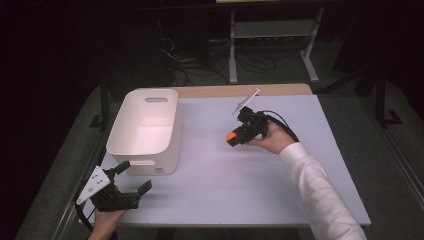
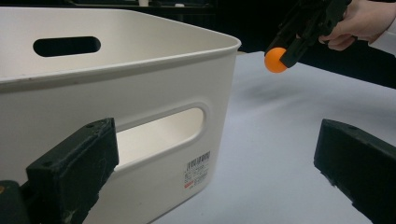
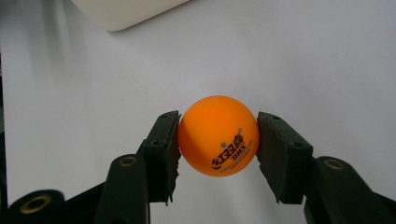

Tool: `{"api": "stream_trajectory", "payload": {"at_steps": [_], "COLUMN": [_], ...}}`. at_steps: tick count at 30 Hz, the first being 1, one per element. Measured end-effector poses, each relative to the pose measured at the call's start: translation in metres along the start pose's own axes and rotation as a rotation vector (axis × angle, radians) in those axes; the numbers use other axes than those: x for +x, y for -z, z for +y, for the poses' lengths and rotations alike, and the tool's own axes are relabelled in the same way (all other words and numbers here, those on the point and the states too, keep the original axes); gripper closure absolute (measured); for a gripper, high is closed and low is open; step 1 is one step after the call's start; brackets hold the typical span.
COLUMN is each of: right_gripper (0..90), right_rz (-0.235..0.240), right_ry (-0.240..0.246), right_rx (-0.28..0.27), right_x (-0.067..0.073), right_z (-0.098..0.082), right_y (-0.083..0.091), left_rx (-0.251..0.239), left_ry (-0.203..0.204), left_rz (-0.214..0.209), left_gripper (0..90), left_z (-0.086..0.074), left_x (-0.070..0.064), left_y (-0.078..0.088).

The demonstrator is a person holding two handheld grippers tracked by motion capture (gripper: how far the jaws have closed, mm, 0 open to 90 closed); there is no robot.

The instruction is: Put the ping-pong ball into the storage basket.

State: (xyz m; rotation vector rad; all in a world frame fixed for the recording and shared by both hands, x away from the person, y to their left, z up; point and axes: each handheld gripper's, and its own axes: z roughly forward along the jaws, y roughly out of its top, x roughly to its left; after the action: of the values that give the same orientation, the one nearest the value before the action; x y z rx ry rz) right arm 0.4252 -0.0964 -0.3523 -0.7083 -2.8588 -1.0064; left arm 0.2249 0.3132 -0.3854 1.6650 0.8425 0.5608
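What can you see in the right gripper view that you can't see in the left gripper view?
The right gripper view shows dark printed letters and small stars on the orange ball, pinched between the right tool pads.

The left gripper view shows the white bin's handle slots, its barcode label, the open left tool, and the hand holding the right tool.

Both show the ball, the bin and the pale table.
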Motion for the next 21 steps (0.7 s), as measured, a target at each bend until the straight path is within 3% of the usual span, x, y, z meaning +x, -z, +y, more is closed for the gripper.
{"api": "stream_trajectory", "payload": {"at_steps": [8,21], "right_gripper": [49.4,49.5], "right_rz": [0.0,0.0], "right_ry": [0.011,0.023], "right_rx": [-0.043,-0.067], "right_x": [0.006,0.017], "right_z": [0.008,0.016], "right_y": [0.013,0.024], "left_rx": [-0.008,-0.009], "left_ry": [0.007,-0.002], "left_rz": [-0.007,-0.004], "left_gripper": [0.0,0.0], "left_z": [0.001,0.001], "left_x": [-0.001,-0.001], "left_y": [0.0,0.001]}}
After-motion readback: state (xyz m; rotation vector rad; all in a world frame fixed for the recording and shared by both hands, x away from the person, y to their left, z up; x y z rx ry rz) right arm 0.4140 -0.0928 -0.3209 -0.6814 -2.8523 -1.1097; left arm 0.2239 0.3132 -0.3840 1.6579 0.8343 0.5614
